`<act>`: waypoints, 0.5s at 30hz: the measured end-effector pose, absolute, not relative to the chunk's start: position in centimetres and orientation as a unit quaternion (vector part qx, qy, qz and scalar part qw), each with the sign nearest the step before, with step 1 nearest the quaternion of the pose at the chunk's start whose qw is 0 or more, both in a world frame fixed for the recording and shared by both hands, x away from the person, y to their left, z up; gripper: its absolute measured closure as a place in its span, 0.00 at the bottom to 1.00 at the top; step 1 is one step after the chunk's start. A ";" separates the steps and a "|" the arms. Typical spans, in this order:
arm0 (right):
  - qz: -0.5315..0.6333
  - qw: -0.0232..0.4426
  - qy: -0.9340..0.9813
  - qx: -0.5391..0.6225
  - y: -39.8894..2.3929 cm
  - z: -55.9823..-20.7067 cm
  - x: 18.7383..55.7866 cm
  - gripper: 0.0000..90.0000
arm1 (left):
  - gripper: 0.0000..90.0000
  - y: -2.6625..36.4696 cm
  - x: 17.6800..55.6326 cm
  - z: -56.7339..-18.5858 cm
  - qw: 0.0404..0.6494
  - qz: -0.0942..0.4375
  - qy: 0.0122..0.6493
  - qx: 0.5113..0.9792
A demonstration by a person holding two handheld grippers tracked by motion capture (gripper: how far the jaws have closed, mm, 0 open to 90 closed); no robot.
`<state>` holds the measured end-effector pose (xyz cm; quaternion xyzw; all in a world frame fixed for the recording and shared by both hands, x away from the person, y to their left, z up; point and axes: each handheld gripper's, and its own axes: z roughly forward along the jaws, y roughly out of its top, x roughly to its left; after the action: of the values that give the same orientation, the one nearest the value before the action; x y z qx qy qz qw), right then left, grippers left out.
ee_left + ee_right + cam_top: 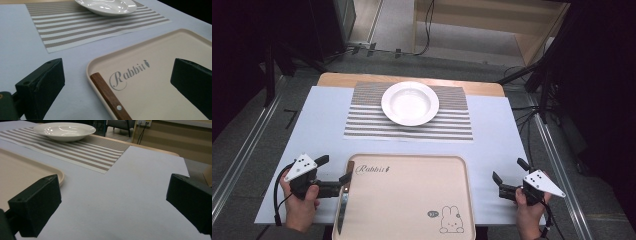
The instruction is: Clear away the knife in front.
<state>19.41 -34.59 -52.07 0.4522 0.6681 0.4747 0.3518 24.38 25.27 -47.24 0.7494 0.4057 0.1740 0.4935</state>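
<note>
left hand: the hand sits just off the left edge of the beige rounded plastic tray with the "Rabbit" print, forearm coming in from the near side, holding the left gripper about level and pointed across at the tray.
left gripper state: jaws spread wide, nothing between the pads; one jaw tip is over the tray's left rim, the other outside it over the white table cover.
knife: the wooden-handled knife with a dark blade lies inside the tray along its left rim, handle toward the tray's far left corner, blade toward the near edge. No jaw touches it.
right hand: the hand rests well off the tray's right edge, gripper tilted toward the tray.
right gripper state: right gripper open, jaws wide apart, empty, over bare table cover.
beyond tray: the white round shallow ceramic bowl sits on the striped beige-and-white woven placemat, past the tray's far edge.
high view extra: both hands, the grey three-cornered plates, trailing cables, whole knife and the bunny print in the tray's near right corner.
left gripper view extra: close on the brown handle with a metal rivet, beside the lettering; blade is cut off.
right gripper view extra: tray's far right corner, and a wooden table edge beyond the cover.
</note>
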 end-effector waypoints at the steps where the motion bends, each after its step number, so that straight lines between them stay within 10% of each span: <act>1: 0.475 0.352 0.668 0.452 -34.6 -52.1 19.4 0.00 | 0.00 25.4 24.4 -47.2 0.494 0.175 0.407 0.748; 15: 0.474 0.352 0.668 0.453 -34.6 -52.1 19.4 0.00 | 0.00 28.9 24.4 -47.3 0.497 0.192 0.435 0.726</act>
<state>19.42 -34.57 -52.07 0.4527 0.6681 0.4745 0.3515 24.39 28.88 -47.34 0.7263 0.4350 0.1916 0.4965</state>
